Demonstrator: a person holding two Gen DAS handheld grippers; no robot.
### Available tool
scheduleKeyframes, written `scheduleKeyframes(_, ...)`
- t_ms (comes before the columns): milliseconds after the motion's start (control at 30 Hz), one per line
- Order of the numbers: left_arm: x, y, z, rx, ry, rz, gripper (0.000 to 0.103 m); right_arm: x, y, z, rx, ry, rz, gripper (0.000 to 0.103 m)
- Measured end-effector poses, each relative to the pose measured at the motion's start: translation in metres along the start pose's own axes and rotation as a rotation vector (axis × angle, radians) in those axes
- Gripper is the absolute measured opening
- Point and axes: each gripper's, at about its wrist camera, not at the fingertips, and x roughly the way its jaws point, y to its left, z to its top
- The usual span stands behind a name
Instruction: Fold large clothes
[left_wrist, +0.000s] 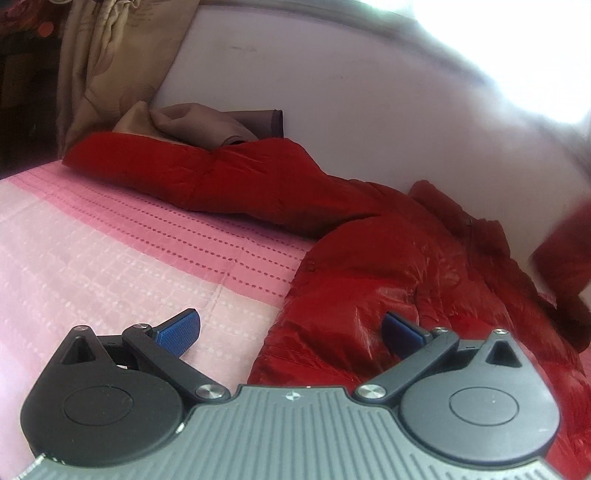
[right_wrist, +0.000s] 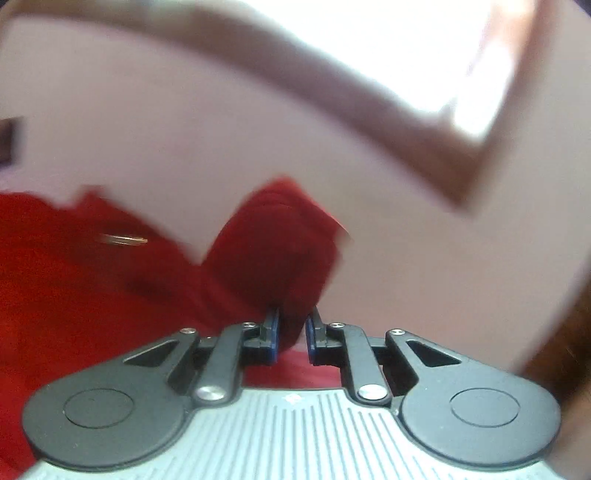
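Note:
A shiny red puffer jacket (left_wrist: 369, 258) lies on a pink bedspread (left_wrist: 110, 258), one sleeve (left_wrist: 192, 170) stretched to the far left along the wall. My left gripper (left_wrist: 291, 328) is open, low over the jacket's near edge; its left blue pad (left_wrist: 177, 332) is over the bedspread and its right pad (left_wrist: 400, 328) rests on the red fabric. In the blurred right wrist view my right gripper (right_wrist: 293, 330) is shut on a bunched fold of the red jacket (right_wrist: 273, 243), lifted in front of the wall. A raised red piece (left_wrist: 565, 251) shows at the right edge of the left wrist view.
A pale wall (left_wrist: 332, 92) runs right behind the jacket. A beige curtain (left_wrist: 110, 55) hangs at the far left, with tan and brown cloth (left_wrist: 207, 125) heaped behind the sleeve. A bright window (right_wrist: 369, 44) glares at the top right.

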Motion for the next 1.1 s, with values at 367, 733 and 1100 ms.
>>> scheduleKeyframes(367,-0.008,-0.011,0.009,0.120,0.013,-0.028,0.103,-0.004,-0.212,-0.154,0.496,0.309,-0.233,0.032)
scheduleKeyframes(733,-0.051,0.041,0.025,0.119,0.130,-0.117,0.103,-0.147,-0.099,-0.234,0.764,0.297,0.559,0.093)
scheduleKeyframes(1100,-0.047,0.044,-0.004,0.073,0.305,-0.302,0.034,-0.165,-0.046,-0.229,0.781,0.328,0.704,0.043)
